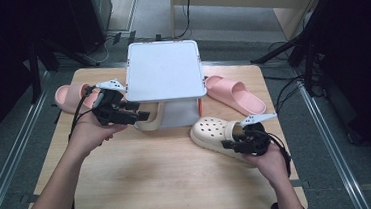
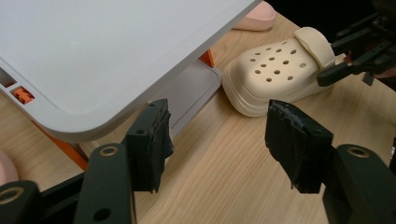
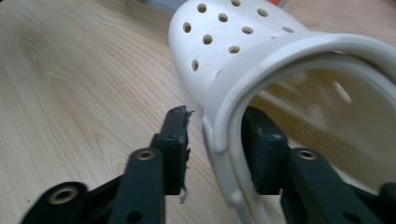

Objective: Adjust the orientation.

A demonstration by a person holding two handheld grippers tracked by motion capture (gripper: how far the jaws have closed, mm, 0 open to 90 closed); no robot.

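Cream perforated clog (image 1: pixel 215 132), upright on the wooden table (image 1: pixel 144 183), just beside the grey stand (image 1: pixel 165 71)

Left gripper (image 1: pixel 143 116): black body, two black jaws, grey three-cornered plate on top, black cable trailing from rear along forearm. In left gripper view, jaw arms show brass-ringed pivot holes; pads (image 2: pixel 152 140) faced with black tape, wrinkled and frayed at edges.

Right gripper (image 1: pixel 231 144): same black build, grey three-cornered plate, black cable looped at wrist. In right gripper view, arms carry brass-ringed holes; pad tape torn at tip.

Forearms bare, no sleeves visible.
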